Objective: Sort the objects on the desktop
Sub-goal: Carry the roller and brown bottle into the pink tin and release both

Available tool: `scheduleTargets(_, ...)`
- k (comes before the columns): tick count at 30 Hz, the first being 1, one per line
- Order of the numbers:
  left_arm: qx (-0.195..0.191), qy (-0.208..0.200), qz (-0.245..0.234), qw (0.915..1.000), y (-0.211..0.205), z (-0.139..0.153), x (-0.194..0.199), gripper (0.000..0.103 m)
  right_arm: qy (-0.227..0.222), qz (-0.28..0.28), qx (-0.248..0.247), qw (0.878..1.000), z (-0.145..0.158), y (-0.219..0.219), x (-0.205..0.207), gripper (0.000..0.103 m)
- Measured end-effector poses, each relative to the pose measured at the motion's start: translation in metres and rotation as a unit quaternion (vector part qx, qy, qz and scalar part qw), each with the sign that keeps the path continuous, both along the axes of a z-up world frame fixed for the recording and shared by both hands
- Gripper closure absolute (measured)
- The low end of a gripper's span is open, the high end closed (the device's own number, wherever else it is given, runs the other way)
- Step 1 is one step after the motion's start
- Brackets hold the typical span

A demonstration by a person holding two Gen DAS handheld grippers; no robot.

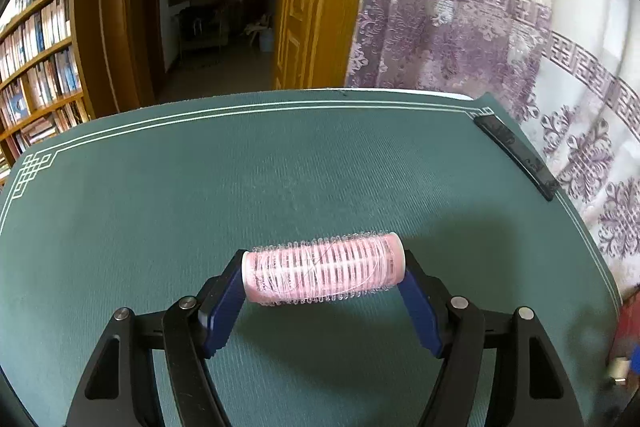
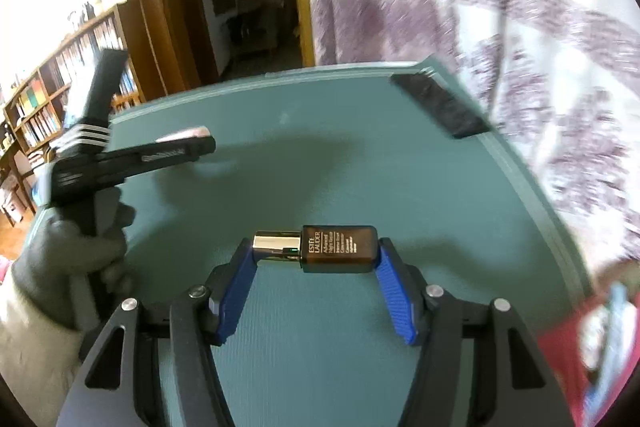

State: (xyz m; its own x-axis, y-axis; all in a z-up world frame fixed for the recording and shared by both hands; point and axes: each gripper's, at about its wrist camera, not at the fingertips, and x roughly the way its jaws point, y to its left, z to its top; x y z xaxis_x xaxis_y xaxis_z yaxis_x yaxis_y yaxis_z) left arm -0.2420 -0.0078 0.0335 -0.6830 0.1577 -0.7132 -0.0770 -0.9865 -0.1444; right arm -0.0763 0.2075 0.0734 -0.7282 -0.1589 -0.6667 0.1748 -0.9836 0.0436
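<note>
While the left gripper (image 1: 323, 277) sits low in the middle of its frame, its blue pads clamp a pink hair roller (image 1: 323, 274) by the two ends, crosswise over the green desk mat (image 1: 160, 207). Same deal on the right: the right gripper (image 2: 316, 251) has a small brown serum bottle (image 2: 339, 248) pinched lengthwise, silver cap pointing left, dead centre of the frame. Black bar (image 2: 440, 105) lies at the mat's upper right corner. Gloved hand (image 2: 68, 259) shows at left.
</note>
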Motion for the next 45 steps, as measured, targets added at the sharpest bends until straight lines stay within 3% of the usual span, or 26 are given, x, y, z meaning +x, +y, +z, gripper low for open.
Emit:
scheduleTargets(7,-0.008,-0.002,-0.048,0.9988,0.039,0.010,0.040,0.029,0.031,-0.039,-0.024,0.998,0.027,0.048,0.067,0.039)
scheduleTargets(13,-0.006,0.022,-0.113,0.9933,0.088,0.040,0.092,0.029,0.041,-0.089,-0.034,0.995,0.033,0.097,0.121,0.039)
scheduleTargets(20,0.002,0.051,-0.208,0.9768,0.171,0.080,0.147,0.029,0.068,-0.193,-0.042,0.978,0.045,0.183,0.185,0.039)
scheduleTargets(24,0.004,0.059,-0.259,0.9641,0.210,0.095,0.175,0.029,0.062,-0.220,-0.050,0.972,0.040,0.213,0.210,0.039)
scheduleTargets(36,0.000,0.041,-0.360,0.9320,0.316,0.094,0.214,0.029,0.050,-0.201,-0.067,0.976,0.016,0.226,0.215,0.039)
scheduleTargets(41,0.002,0.031,-0.384,0.9226,0.349,0.083,0.216,0.029,0.048,-0.194,-0.063,0.978,0.014,0.226,0.215,0.038)
scheduleTargets(43,0.004,0.028,-0.390,0.9203,0.358,0.078,0.215,0.029,0.048,-0.195,-0.057,0.978,0.012,0.225,0.215,0.035)
scheduleTargets(45,0.003,0.023,-0.394,0.9188,0.364,0.072,0.215,0.026,0.049,-0.198,-0.060,0.977,0.012,0.228,0.217,0.024)
